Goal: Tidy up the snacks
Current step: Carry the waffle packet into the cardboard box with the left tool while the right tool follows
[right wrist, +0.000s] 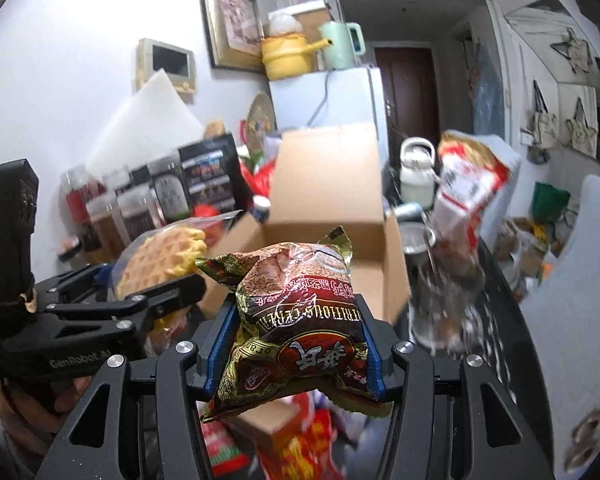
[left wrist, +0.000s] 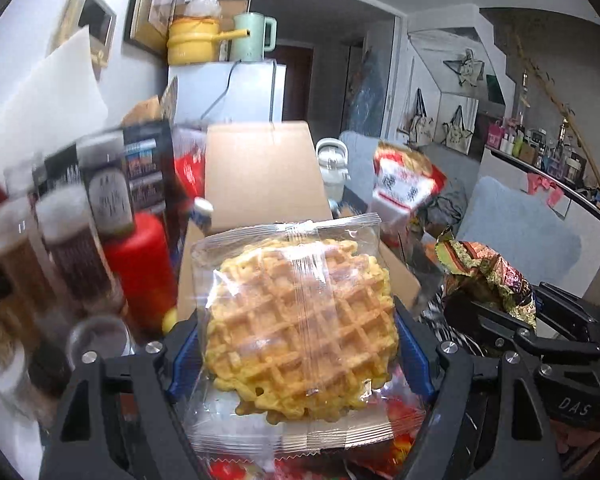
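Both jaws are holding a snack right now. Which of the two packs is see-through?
The waffle pack in the left gripper: clear film showing the yellow waffle inside. The cereal pack in the right gripper is opaque brown-and-gold foil.

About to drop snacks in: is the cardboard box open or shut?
Open: the cardboard box has its far flap standing up, and its inside shows behind the snack bag.

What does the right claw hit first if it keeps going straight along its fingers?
Most likely the open cardboard box. The right claw, shut on the cereal packet, points at its near rim and raised back flap. Nothing else shows in between, though depth is hard to judge through the fisheye.
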`<state>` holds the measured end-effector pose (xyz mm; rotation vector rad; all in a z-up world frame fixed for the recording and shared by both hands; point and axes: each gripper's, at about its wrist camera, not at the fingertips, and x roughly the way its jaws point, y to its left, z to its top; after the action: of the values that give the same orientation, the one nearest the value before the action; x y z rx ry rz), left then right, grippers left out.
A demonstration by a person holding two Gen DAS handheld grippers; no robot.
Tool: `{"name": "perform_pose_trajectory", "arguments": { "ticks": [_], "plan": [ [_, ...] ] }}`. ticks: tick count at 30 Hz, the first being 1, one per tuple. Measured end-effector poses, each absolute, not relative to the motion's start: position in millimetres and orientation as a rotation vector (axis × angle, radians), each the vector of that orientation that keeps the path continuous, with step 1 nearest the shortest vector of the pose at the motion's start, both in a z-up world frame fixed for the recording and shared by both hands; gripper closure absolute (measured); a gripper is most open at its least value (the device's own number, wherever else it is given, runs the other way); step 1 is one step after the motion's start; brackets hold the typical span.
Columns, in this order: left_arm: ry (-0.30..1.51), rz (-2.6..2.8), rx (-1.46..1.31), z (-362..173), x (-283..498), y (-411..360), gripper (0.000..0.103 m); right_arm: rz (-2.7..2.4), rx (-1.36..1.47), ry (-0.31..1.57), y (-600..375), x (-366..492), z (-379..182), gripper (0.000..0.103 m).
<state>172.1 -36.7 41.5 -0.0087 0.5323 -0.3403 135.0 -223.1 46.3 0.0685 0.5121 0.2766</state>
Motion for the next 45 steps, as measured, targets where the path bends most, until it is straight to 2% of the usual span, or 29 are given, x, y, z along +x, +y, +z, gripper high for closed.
{"name": "perform_pose_trajectory", "arguments": {
  "ticks": [9, 24, 45],
  "plan": [
    [0.449, -0.316, -0.02, 67.4, 217.5, -33.3, 0.022, 0.297, 0.036, 0.47, -213.6, 186.5, 71.0, 0.05],
    [0.472, -0.272, 0.014, 52.6, 313.6, -44.3, 0.022, 0.292, -0.003, 0.49, -212.7, 278.5, 60.1, 0.05],
    [0.757, -0.147, 0.102, -17.9, 394.1, -72.2, 0.02, 0.264, 0.005, 0.684, -217.2, 351.5, 3.9, 0.049]
  ]
}}
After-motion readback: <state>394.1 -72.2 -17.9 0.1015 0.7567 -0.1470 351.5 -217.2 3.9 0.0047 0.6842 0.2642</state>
